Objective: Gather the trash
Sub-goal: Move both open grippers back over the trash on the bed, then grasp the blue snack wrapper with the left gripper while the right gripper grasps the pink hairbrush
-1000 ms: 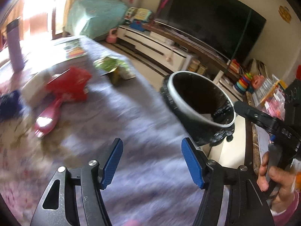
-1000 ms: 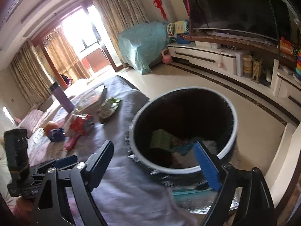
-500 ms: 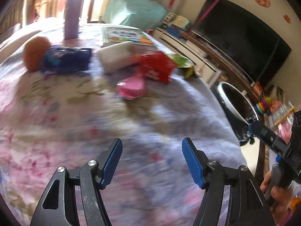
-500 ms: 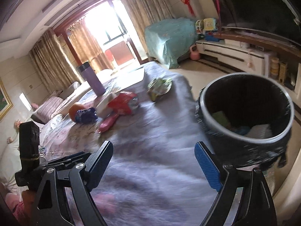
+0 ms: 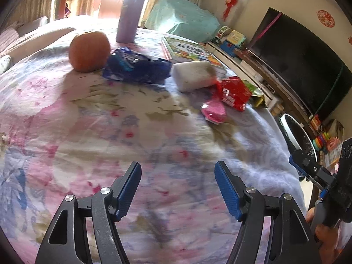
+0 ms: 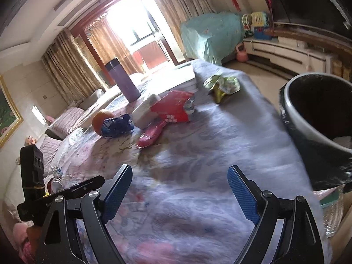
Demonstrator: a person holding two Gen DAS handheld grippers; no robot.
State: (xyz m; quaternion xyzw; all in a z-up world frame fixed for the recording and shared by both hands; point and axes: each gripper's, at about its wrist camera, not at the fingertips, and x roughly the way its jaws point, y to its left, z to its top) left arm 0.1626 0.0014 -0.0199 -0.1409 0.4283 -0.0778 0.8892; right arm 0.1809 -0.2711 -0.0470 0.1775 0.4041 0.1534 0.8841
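Both grippers have swung away from the trash bin (image 6: 316, 118) toward the litter on the floral-clothed surface (image 5: 132, 132).

Left gripper (image 5: 177, 187): jaws spread and opening wider, nothing between them, only cloth below. Ahead of them and slightly right lie a pink wrapper (image 5: 213, 111) and a red snack bag (image 5: 233, 92); further ahead sit a white packet (image 5: 193, 74), a blue wrapper (image 5: 138, 66), an orange (image 5: 89, 50) and a purple flask (image 5: 131, 13). Right gripper (image 6: 179, 188): jaws wide apart and empty. The bin stands off the surface's edge, to the right of these jaws, with a green wrapper (image 6: 222, 84) ahead and the red bag ahead-left. A hand (image 5: 325, 235) grips the right tool's handle.
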